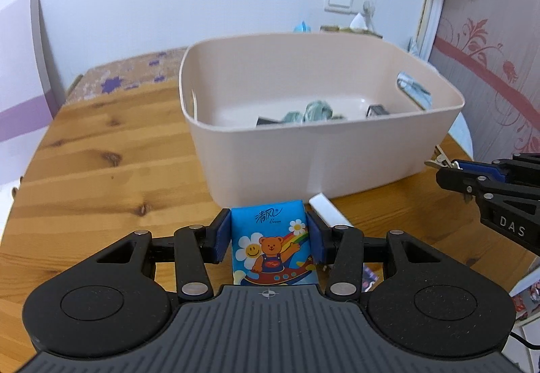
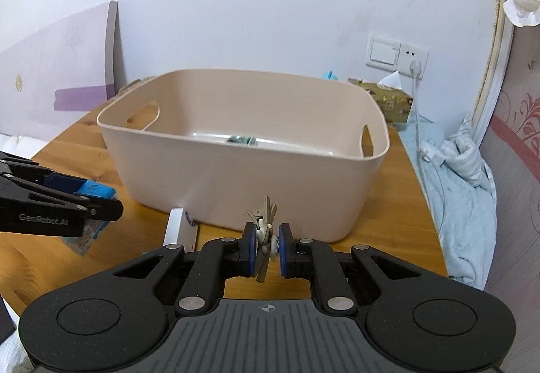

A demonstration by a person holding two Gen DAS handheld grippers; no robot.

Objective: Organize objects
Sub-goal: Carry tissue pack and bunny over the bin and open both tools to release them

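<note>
Smooth, matte beige plastic storage bin [image 1: 303,150], rounded corners and oval handle cut-outs in its side walls, sits on a knotty, varnished pine table [image 1: 101,164]. Down on the bin's glossy floor lie crumpled greenish wrappers [image 1: 314,111] and a small dark box [image 1: 376,110]; what they are exactly is hard to tell.

Left gripper [image 1: 269,236], matte black linkage with blue rubbery pads, is clamped at a medium width on a soft blue tissue pack [image 1: 273,245]. The pack is glossy film printed with a cartoon bear, a smiling daisy and a rainbow, and both pads press its sides. It sits just in front of the bin's near wall. Just beside it on the table lies a flat white rectangular block [image 1: 329,212], close to the bin's base.

Right gripper [image 2: 265,246] is nearly closed, pads narrow, pinching a bunch of keys [image 2: 265,231]. Metal blades splay upward above the pads and one hangs below them. The keys are held in front of the bin's near wall, outside the bin.

In the right wrist view a printed card [image 2: 86,236] lies flat on the wood under the left gripper. A pale blue crumpled cloth [image 2: 452,191] drapes over the table's right edge, by a white charger cable [image 2: 420,123].
</note>
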